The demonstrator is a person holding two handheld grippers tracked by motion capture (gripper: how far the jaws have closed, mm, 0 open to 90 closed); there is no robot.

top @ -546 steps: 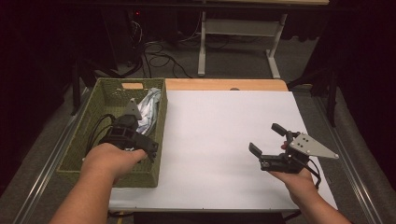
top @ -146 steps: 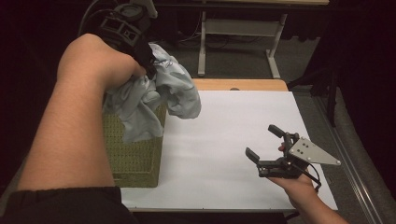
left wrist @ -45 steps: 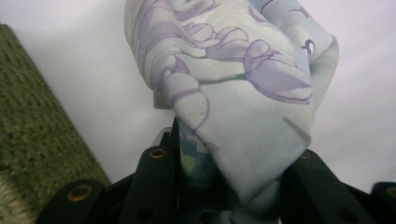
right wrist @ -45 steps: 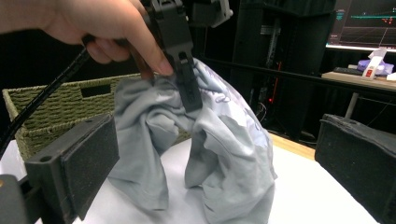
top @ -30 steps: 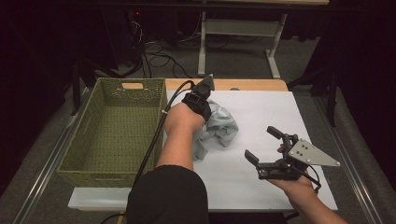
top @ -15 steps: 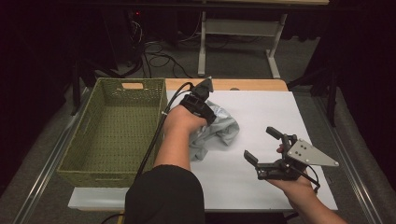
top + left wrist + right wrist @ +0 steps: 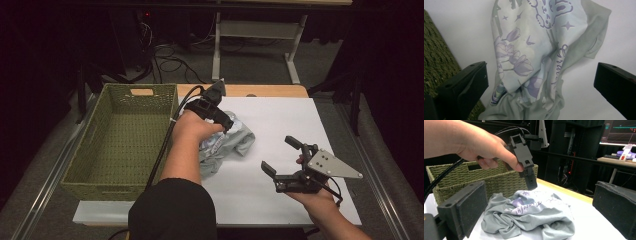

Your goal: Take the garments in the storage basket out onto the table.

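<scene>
Moved out of the basket [image 7: 120, 145] onto the table [image 7: 280, 125], shirt [image 7: 235, 142] just dropped from left gripper [image 7: 226, 124] jaws now wide, right gripper [image 7: 281, 159] wide too; could snag and drag if lifted carelessly.

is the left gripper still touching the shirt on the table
Apart. In the right gripper view the left gripper, jaws just opened, hangs above the shirt with a clear gap.

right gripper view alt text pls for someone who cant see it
A crumpled grey-green shirt with a purple flower print lies on a white table. A hand holds the left tongs open just above it, a woven green basket behind, and the right tongs' own black jaws frame the foreground.
</scene>
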